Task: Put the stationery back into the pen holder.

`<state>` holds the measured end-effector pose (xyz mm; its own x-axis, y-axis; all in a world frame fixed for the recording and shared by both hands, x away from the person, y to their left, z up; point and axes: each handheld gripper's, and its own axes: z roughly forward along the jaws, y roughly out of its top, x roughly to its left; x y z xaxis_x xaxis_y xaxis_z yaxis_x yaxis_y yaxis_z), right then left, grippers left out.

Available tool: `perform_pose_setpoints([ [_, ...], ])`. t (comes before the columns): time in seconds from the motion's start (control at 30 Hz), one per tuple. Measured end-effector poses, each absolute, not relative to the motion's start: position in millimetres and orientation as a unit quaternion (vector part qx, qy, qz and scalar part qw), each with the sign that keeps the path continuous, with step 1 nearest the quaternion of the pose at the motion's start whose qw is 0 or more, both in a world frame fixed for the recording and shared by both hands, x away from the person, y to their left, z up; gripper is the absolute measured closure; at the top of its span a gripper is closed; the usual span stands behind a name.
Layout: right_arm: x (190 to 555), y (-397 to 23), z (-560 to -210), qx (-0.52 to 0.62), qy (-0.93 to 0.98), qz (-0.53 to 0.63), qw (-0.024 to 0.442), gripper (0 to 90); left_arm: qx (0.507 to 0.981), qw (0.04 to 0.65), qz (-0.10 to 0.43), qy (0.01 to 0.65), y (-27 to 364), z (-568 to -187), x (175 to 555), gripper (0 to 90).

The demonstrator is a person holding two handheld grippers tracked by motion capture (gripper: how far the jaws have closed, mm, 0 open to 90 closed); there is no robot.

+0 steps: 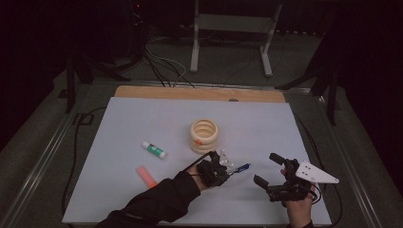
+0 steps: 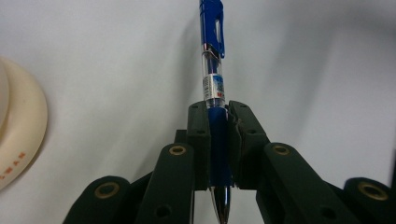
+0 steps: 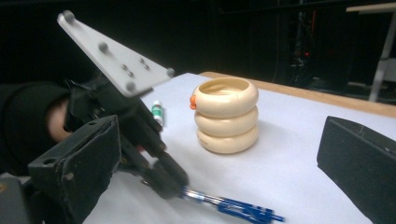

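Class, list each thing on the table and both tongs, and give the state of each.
Blue pen: clamped, lifted.
Left tongs: shut on pen.
Right tongs: open, empty.
Cream ringed holder: upright.
Glue stick: lying flat, capped.
Orange marker: lying flat.

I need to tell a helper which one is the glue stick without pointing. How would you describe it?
Start at the cream ringed cup in the middle of the pale table. Look to its left and a bit nearer the person: the glue stick lies flat there. It is the short white tube with a green band, unlike the plain orange marker lying nearer the sleeve.
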<state>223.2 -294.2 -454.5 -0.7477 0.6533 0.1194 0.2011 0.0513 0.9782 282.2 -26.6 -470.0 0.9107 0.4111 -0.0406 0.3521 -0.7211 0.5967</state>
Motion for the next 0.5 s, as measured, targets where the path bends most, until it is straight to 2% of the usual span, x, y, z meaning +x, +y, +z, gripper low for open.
perform_pose_setpoints([
  [0.5, 227.9, -272.2, -448.7, 0.258, 0.742, 0.588, 0.191, 0.0, 0.930, 0.313, 0.033, 0.190, 16.9, -457.8, 280.6, 81.0],
])
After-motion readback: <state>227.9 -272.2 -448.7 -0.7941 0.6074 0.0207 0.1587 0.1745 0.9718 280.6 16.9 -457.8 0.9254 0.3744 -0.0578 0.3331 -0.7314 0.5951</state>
